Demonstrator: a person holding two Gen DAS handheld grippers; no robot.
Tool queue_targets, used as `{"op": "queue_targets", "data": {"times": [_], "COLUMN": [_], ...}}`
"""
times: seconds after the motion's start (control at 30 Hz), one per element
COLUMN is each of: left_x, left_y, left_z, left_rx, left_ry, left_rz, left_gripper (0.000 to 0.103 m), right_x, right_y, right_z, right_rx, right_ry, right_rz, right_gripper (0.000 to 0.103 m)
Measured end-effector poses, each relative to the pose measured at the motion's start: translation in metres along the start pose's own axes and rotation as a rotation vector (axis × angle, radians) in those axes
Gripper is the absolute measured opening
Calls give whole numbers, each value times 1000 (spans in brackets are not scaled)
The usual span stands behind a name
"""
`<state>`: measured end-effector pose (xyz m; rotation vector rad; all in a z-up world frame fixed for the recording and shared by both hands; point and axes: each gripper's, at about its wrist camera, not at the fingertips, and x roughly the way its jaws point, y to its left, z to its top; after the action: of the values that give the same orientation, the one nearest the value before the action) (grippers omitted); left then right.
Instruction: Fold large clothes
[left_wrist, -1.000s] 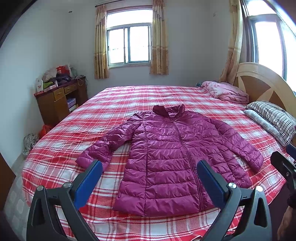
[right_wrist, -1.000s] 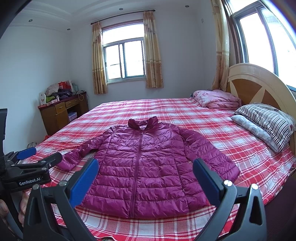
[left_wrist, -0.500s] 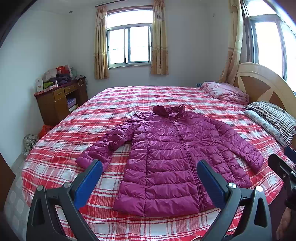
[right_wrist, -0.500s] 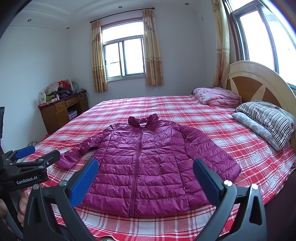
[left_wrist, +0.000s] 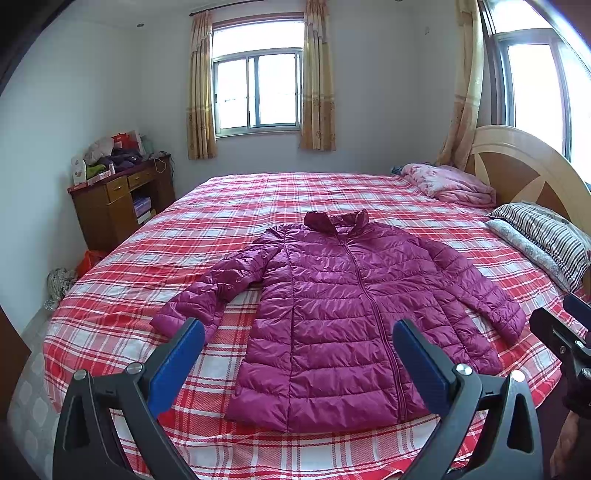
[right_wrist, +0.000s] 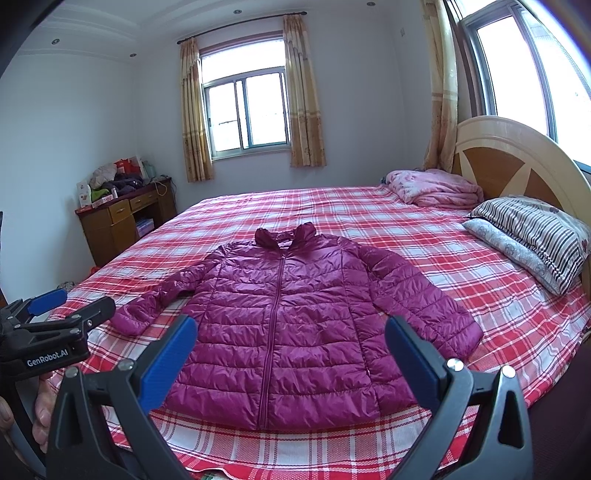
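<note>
You're hovering both grippers, left and right, wide open and empty, short of the jacket hem; pinch each sleeve cuff first.

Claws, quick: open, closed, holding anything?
Left claw: open, holding nothing, above the jacket.
Right claw: open, holding nothing.

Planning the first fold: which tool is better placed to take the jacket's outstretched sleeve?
Left. That sleeve ends just ahead of the open left tool; the right tool, also open, faces the jacket body, nearer the other sleeve.
</note>
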<state>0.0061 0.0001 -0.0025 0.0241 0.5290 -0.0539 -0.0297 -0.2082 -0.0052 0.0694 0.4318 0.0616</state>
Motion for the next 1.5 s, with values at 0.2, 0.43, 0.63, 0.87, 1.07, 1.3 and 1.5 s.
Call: {"op": "queue_targets", "data": {"times": [0.2, 0.43, 0.63, 0.87, 1.07, 1.3, 1.5], "left_x": [0, 7, 22, 58, 111, 176, 229], "left_y": [-1, -1, 4, 8, 10, 10, 16], "left_z": [-1, -3, -5, -6, -6, -3, 1], "left_rx": [2, 10, -9, -3, 35, 85, 96], "left_ry": [-1, 21, 43, 45, 60, 40, 71], "left_rz": [0, 2, -16, 1, 45, 106, 142], "left_gripper": [102, 102, 102, 102, 102, 102, 102], "right_x": [2, 10, 31, 78, 112, 139, 166], "right_y": [-1, -6, -23, -76, -144, -214, -250], "right_z": [0, -1, -7, -24, -44, -61, -62], "right_rx": [3, 7, 16, 104, 230, 377, 420], "right_ry": [7, 21, 51, 142, 235, 314, 351], "right_rz": [-3, -11, -58, -141, -249, -331, -376], "right_gripper": [103, 103, 103, 103, 103, 103, 94]}}
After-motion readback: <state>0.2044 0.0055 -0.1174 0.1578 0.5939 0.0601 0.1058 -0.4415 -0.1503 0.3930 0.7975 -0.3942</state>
